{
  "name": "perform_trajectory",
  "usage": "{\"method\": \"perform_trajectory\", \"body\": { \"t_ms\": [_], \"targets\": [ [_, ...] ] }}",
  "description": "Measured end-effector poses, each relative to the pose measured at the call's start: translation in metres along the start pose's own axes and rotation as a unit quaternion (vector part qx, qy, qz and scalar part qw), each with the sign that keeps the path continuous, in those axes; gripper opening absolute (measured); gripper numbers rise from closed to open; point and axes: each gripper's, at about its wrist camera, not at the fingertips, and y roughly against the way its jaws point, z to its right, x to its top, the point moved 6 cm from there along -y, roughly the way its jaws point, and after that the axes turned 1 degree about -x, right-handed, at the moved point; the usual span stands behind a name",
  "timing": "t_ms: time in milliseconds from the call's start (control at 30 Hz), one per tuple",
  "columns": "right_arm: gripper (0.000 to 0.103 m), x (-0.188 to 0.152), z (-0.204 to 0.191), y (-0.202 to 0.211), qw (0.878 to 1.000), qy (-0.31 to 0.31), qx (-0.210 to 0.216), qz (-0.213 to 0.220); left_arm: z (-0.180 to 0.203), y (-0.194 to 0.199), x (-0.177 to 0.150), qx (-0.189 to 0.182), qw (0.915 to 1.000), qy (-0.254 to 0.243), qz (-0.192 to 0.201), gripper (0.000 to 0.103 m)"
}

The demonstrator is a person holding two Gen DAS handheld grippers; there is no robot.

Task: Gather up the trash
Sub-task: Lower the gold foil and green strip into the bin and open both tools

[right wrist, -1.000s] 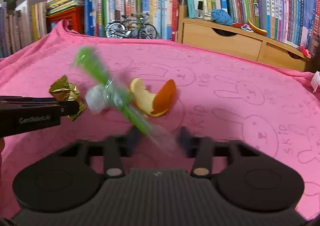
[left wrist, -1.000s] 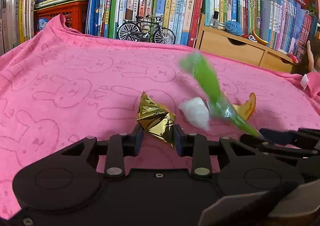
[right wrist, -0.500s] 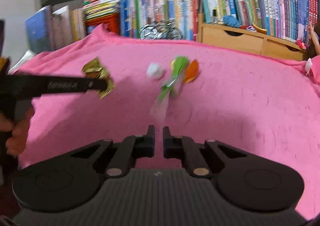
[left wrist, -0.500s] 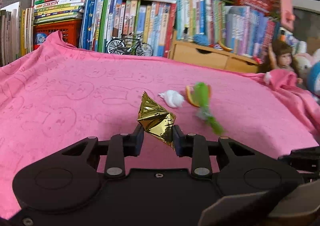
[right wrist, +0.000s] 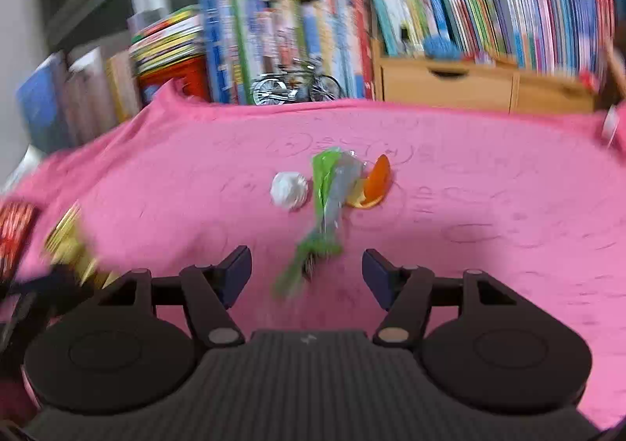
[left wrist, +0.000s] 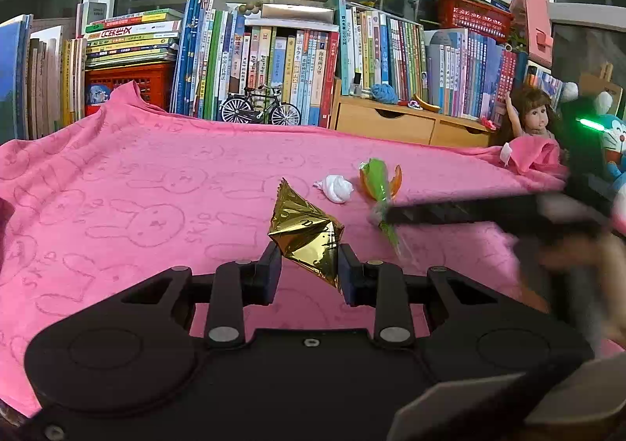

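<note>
My left gripper (left wrist: 309, 265) is shut on a crumpled gold foil wrapper (left wrist: 305, 237), held above the pink cloth (left wrist: 156, 187). My right gripper (right wrist: 307, 271) has its jaws opening, wide apart. A green and clear plastic wrapper (right wrist: 326, 202) hangs loose between them, and neither pad touches it. Farther back on the cloth lie a white tissue ball (right wrist: 289, 189) and a piece of orange peel (right wrist: 377, 183). In the left wrist view the tissue ball (left wrist: 334, 187), the green wrapper (left wrist: 377, 183) and the peel (left wrist: 397, 177) sit mid-table, with the right gripper's black fingers (left wrist: 450, 212) reaching in from the right.
Rows of books (left wrist: 274, 58) line the back edge, with a toy bicycle (left wrist: 260, 110), a red crate (left wrist: 129, 85) and a wooden drawer box (left wrist: 403, 124). A doll (left wrist: 536, 120) stands at the right corner. Something red (right wrist: 15, 230) shows blurred at the left edge.
The right gripper's jaws have gone from shut on the green wrapper to wide apart. The left gripper has drawn back from the trash pile with the gold wrapper still in it.
</note>
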Motion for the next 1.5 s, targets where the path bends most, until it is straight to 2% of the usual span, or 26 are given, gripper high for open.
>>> {"method": "perform_trajectory", "body": {
  "t_ms": [67, 100, 167, 200, 267, 333, 600, 833, 933, 1033, 1200, 1300, 1500],
  "targets": [
    [0.075, 0.003, 0.001, -0.025, 1.000, -0.016, -0.020, -0.012, -0.003, 0.003, -0.003, -0.001, 1.0000, 0.000, 0.000, 0.029],
    [0.067, 0.002, 0.002, -0.034, 0.999, -0.021, -0.029, -0.021, -0.004, 0.003, -0.004, 0.000, 1.0000, -0.001, -0.002, 0.029],
    [0.042, 0.000, 0.003, -0.042, 0.998, -0.024, -0.044, -0.027, -0.006, 0.003, -0.007, 0.001, 1.0000, -0.002, -0.005, 0.029],
    [0.037, 0.000, 0.002, -0.038, 0.998, -0.019, -0.050, -0.022, -0.008, 0.003, -0.008, 0.001, 1.0000, -0.003, -0.007, 0.029],
    [0.037, -0.005, -0.001, -0.025, 0.999, -0.012, -0.031, -0.014, -0.010, 0.003, -0.010, 0.001, 1.0000, -0.002, -0.010, 0.029],
    [0.037, -0.011, -0.002, -0.008, 0.999, 0.008, -0.031, -0.005, -0.011, 0.004, -0.012, 0.002, 0.9999, -0.001, -0.013, 0.029],
    [0.037, -0.040, -0.008, 0.084, 0.999, 0.037, 0.003, 0.034, 0.008, 0.020, -0.025, -0.019, 0.9996, 0.001, -0.022, 0.029],
    [0.037, -0.102, -0.010, 0.157, 0.997, 0.019, 0.018, 0.073, 0.031, 0.055, -0.069, -0.049, 0.9973, 0.021, -0.052, 0.029],
    [0.037, -0.132, -0.011, 0.183, 0.996, 0.013, -0.001, 0.094, 0.036, 0.075, -0.091, -0.057, 0.9949, 0.041, -0.073, 0.029],
    [0.037, -0.163, -0.009, 0.199, 0.996, -0.009, -0.009, 0.092, 0.039, 0.093, -0.112, -0.063, 0.9931, 0.043, -0.090, 0.029],
    [0.037, -0.222, -0.013, 0.213, 0.993, -0.039, 0.037, 0.103, 0.040, 0.101, -0.152, -0.066, 0.9893, 0.018, -0.129, 0.029],
    [0.037, -0.256, -0.015, 0.203, 0.996, -0.045, 0.023, 0.070, 0.037, 0.093, -0.183, -0.055, 0.9836, 0.020, -0.171, 0.029],
    [0.037, -0.299, -0.003, 0.177, 0.992, -0.125, 0.015, -0.001, 0.036, 0.079, -0.232, -0.040, 0.9719, 0.000, -0.232, 0.029]
  ]
}}
